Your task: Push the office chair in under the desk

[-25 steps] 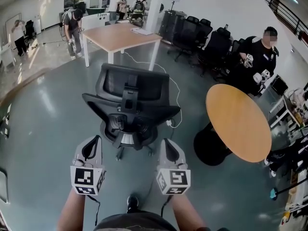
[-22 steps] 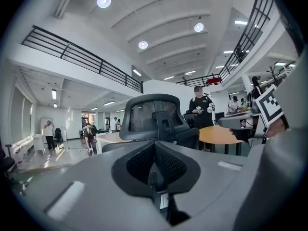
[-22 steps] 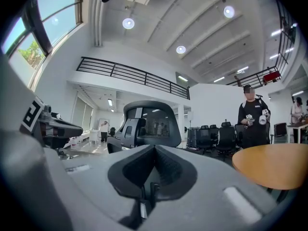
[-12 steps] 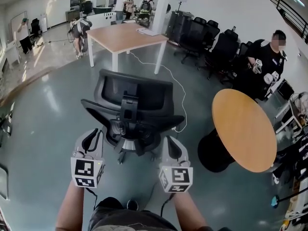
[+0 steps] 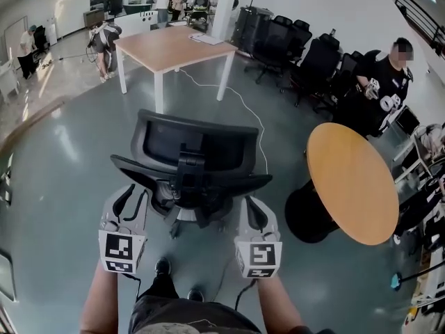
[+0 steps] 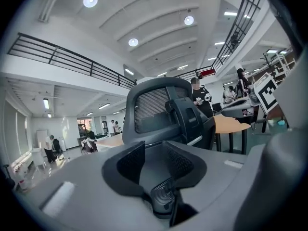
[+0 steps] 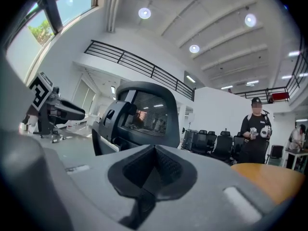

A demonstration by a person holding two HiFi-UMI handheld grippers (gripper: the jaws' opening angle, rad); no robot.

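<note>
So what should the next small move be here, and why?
Probably ease both forward onto the back of the office chair. The left hand-held gripper, whose jaws have just been opening with nothing between them, and the shut right hand-held gripper sit just behind it, and the desk stands far ahead.

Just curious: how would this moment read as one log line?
chair: not yet under desk | left gripper: jaws just opening, nothing between | right gripper: shut, empty | both: close behind chair

right gripper [image 7: 155,149]: jaws together, nothing between | office chair [image 7: 147,112]: backrest close ahead | round table [image 7: 272,177]: lower right
</note>
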